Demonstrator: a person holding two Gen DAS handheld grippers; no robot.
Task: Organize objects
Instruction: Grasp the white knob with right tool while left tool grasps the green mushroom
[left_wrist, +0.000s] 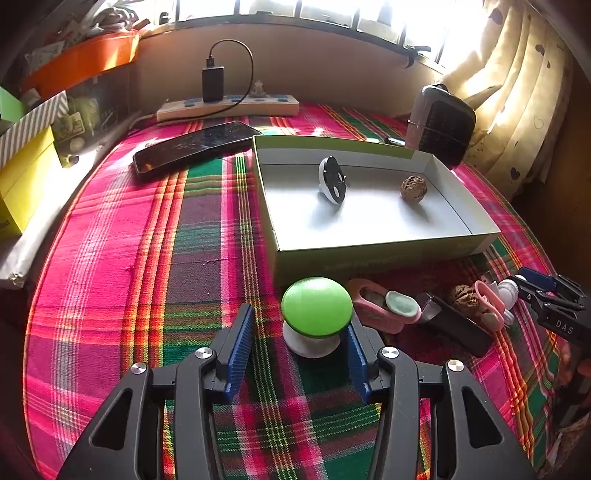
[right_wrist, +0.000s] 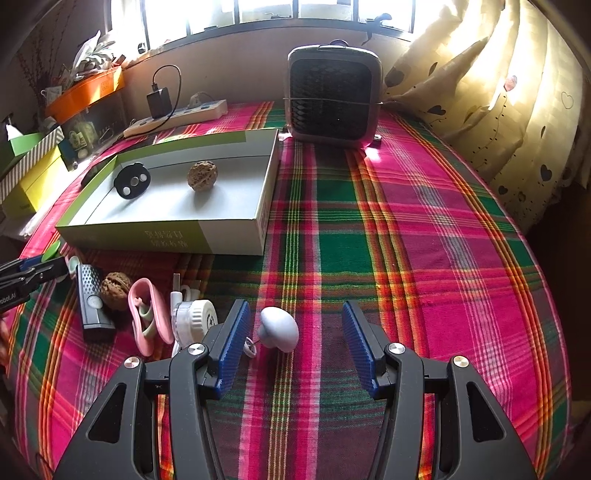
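Observation:
A shallow green-and-white box (left_wrist: 388, 251) (right_wrist: 162, 236) holds a black-and-white disc (left_wrist: 332, 181) (right_wrist: 132, 181) and a walnut (left_wrist: 413, 188) (right_wrist: 202, 175). My left gripper (left_wrist: 301, 332) is open around a green mushroom-shaped toy (left_wrist: 317, 306) standing on the cloth. My right gripper (right_wrist: 295, 332) is open around a pale blue mushroom toy (right_wrist: 279, 328) lying on its side. Between them lie a pink clip (left_wrist: 380, 306) (right_wrist: 149, 317), a black lighter-like device (left_wrist: 458, 325) (right_wrist: 92, 302), another walnut (left_wrist: 463, 297) (right_wrist: 115, 286) and a white round cap (right_wrist: 195, 317).
A plaid cloth (right_wrist: 424, 240) covers the table. A phone (left_wrist: 192, 147) and a power strip with charger (left_wrist: 229, 105) lie at the back left. A small fan heater (right_wrist: 332, 96) stands behind the box. Curtains (right_wrist: 498, 92) hang at the right; boxes (left_wrist: 22, 177) stack at the left.

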